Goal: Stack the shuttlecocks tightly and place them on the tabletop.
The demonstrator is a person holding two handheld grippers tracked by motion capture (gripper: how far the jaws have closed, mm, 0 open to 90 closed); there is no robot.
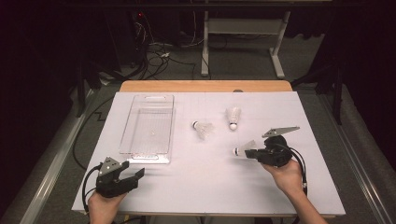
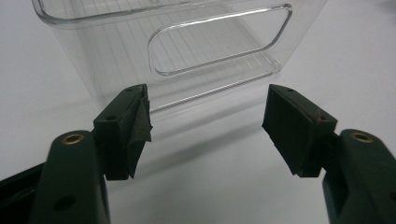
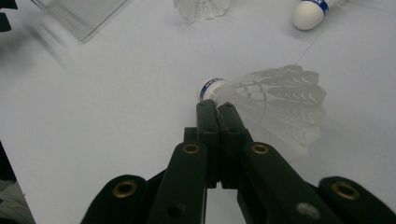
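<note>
At right on the table [image 1: 187, 196], shuttlecock [image 3: 280, 100] pinched at its skirt edge by right gripper [image 3: 217, 105], jaws together, cork pointing left toward clear bin [image 1: 147, 123], which is empty. Beside the bin's near end, left gripper [image 2: 205, 126], jaws apart, holding nothing.

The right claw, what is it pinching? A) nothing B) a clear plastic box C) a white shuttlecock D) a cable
C: in the right gripper view the right claw has its jaws pressed together on the feathers of a white shuttlecock, just behind its cork tip.
</note>
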